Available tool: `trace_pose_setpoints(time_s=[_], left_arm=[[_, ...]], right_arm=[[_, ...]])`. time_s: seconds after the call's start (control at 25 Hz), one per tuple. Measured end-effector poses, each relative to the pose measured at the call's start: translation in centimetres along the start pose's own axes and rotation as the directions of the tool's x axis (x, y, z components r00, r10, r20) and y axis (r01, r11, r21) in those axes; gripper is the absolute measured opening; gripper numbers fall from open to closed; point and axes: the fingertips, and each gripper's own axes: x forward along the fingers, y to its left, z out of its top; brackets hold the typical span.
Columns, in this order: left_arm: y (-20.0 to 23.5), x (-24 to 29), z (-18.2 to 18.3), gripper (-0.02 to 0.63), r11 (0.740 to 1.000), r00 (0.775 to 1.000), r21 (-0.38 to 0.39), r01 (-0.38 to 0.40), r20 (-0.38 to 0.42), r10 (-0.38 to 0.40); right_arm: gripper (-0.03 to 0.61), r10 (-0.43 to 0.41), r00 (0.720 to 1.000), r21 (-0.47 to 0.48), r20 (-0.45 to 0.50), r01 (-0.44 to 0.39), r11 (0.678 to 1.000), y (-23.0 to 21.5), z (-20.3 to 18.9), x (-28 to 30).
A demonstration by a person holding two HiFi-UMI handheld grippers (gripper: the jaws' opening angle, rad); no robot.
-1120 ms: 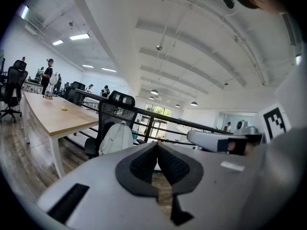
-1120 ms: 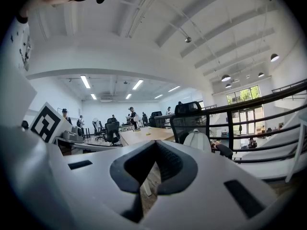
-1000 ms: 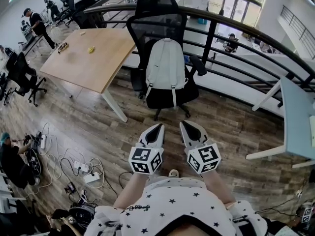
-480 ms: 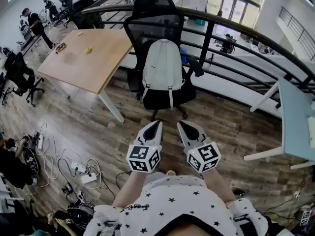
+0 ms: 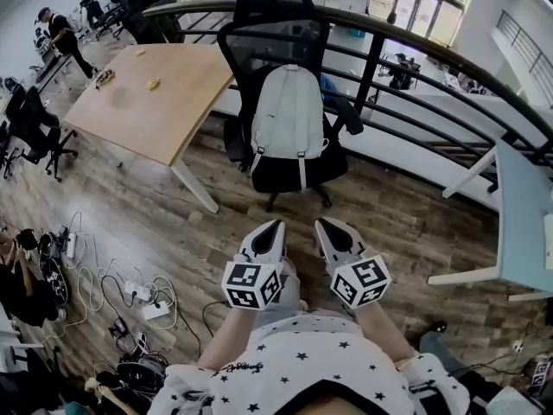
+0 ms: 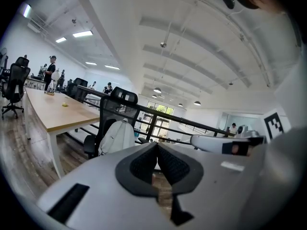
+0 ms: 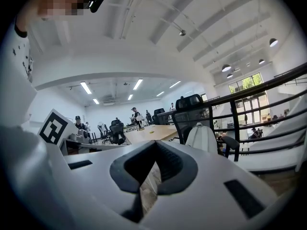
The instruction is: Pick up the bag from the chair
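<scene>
Still barely changed over the last second: left gripper and right gripper held low by the body, each pressed together at the tips, pinching nothing. Backpack upright on the office chair, against the backrest, just off the wooden table's right edge, well apart from both. Approach only; pickup not begun. Plank floor, railing behind, cables beyond the table's near corner.

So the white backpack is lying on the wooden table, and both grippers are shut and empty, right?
No. The head view shows the white backpack leaning upright on the black office chair, not on the wooden table beside it. The left gripper and right gripper are shut and empty.
</scene>
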Motion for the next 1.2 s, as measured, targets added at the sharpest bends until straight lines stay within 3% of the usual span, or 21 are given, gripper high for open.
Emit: trace_pose_setpoints(time_s=[0.24, 0.84, 1.2], left_arm=[[2.9, 5.4, 0.7, 0.012, 1.000, 1.000, -0.005, 0.013, -0.027, -0.014], [13.2, 21.0, 11.9, 0.012, 0.996, 0.997, 0.029, 0.082, 0.007, -0.082], [17.8, 27.8, 14.5, 0.012, 0.992, 0.992, 0.036, 0.124, -0.010, -0.124]], right_arm=[[-0.005, -0.018, 1.000, 0.006, -0.019, 0.018, 1.000, -3.7, 0.5, 4.8], [-0.005, -0.078, 0.997, -0.049, 0.023, 0.079, 0.996, -12.2, 9.0, 22.2], [-0.005, -0.129, 0.991, -0.043, 0.044, 0.131, 0.990, -16.7, 10.8, 29.5]])
